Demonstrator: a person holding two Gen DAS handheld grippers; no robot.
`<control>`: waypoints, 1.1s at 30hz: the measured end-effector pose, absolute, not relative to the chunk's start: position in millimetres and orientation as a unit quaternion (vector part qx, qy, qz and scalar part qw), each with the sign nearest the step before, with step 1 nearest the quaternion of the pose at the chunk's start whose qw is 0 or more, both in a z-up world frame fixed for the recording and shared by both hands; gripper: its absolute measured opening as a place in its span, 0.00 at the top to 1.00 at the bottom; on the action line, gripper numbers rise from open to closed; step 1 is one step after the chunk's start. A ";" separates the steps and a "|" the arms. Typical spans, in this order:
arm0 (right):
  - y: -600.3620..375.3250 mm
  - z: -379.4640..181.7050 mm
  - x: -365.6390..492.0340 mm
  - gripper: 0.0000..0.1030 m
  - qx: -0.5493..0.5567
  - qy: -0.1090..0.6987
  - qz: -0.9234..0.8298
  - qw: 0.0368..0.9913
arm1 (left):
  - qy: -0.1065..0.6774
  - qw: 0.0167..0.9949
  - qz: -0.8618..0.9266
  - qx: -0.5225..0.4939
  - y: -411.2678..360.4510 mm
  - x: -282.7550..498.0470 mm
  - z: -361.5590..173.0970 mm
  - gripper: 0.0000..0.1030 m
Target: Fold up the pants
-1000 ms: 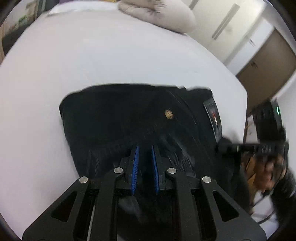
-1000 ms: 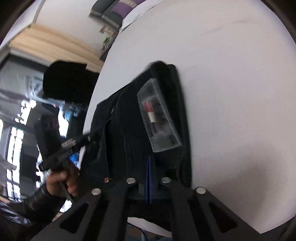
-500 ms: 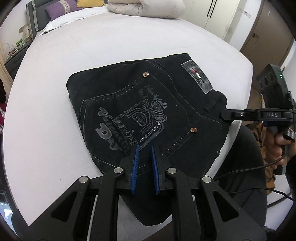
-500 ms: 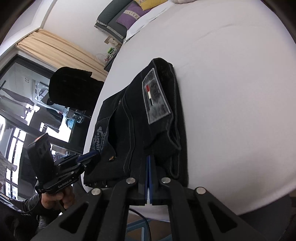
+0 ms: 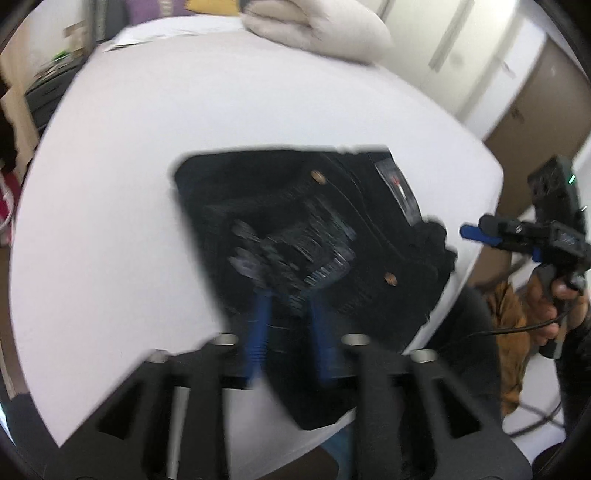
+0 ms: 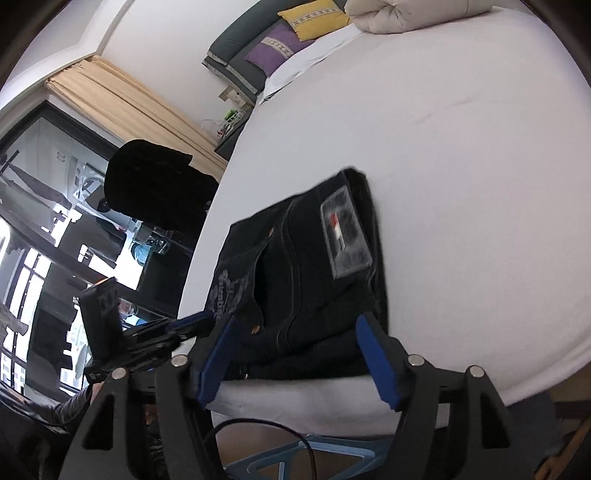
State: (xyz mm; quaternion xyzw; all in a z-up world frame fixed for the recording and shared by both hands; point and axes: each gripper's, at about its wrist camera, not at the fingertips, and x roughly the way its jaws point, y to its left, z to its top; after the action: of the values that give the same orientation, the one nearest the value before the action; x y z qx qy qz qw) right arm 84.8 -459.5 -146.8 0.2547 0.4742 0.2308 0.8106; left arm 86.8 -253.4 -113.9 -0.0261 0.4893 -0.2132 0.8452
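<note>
Bed (image 5: 110,184) with white sheet fills most of both views, largest thing here. Folded cream duvet (image 5: 317,33) lies at the far end, purple pillow (image 6: 273,48) and yellow pillow (image 6: 314,18) beside it by the headboard. Black pants (image 5: 295,229) lie folded into a compact stack near the bed's front edge, back pocket with pale embroidery facing up, grey waistband patch (image 6: 345,236) with a red mark on top; one corner of the stack hangs slightly over the edge. Black chair (image 6: 155,188) stands off the bed's side by tan curtain (image 6: 129,107). Left gripper (image 5: 288,332) sits over the near part of the pants, blue pads apart and jaws opening, heavy blur, fabric seen behind the gap but pads not pressing on it. Right gripper (image 6: 299,358) is at the bed edge, jaws opening wide, blue pads on either side of the pants' near edge, clear of the cloth, nothing held. Hand (image 5: 554,306) holds the right gripper's handle in the left view. Copper rivets (image 5: 389,278) on the pocket, small.
</note>
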 end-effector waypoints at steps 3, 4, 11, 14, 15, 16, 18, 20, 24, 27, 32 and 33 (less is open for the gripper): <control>-467.4 -147.7 112.8 0.31 0.264 0.474 0.235 0.806 | 0.472 0.858 -0.184 -0.082 -223.7 94.2 -110.0 0.04; -468.3 -152.0 121.1 0.30 0.270 0.480 0.234 0.801 | 0.483 0.852 -0.175 -0.103 -215.4 100.8 -115.3 0.04; -450.9 -203.3 183.6 0.30 0.296 0.551 0.246 0.740 | 0.555 0.762 -0.221 -0.251 -204.2 145.1 -170.6 0.05; -435.8 -213.7 192.9 0.31 0.287 0.565 0.252 0.731 | 0.560 0.747 -0.239 -0.267 -211.2 159.7 -182.7 0.08; -431.0 -213.6 194.9 0.31 0.288 0.565 0.258 0.729 | 0.559 0.743 -0.247 -0.274 -212.9 163.6 -183.8 0.13; -426.3 -214.4 196.5 0.35 0.285 0.567 0.260 0.728 | 0.563 0.733 -0.257 -0.283 -216.0 168.7 -186.6 0.34; -418.5 -217.9 199.1 0.50 0.273 0.575 0.256 0.728 | 0.580 0.722 -0.255 -0.278 -222.2 176.2 -193.3 0.47; -411.9 -217.5 198.3 0.60 0.261 0.580 0.247 0.731 | 0.585 0.721 -0.256 -0.270 -224.0 179.9 -195.1 0.64; -401.5 -199.7 196.9 0.79 0.237 0.574 0.240 0.746 | 0.580 0.717 -0.268 -0.280 -215.4 183.1 -186.3 0.76; -387.2 -175.9 205.1 0.82 0.221 0.560 0.252 0.757 | 0.561 0.727 -0.282 -0.277 -206.3 188.8 -164.6 0.77; -346.3 -142.9 254.0 0.82 0.223 0.531 0.287 0.765 | 0.513 0.777 -0.277 -0.238 -165.2 227.5 -111.7 0.77; -335.8 -138.3 268.6 0.82 0.225 0.526 0.295 0.766 | 0.501 0.790 -0.269 -0.229 -150.4 241.8 -101.4 0.77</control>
State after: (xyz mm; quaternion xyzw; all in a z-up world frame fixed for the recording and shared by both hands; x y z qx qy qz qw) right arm 268.6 -335.8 -138.3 0.2245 0.5257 0.2948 0.7657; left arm 241.8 -150.4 -101.4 -0.2287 0.5013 -0.2689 0.7900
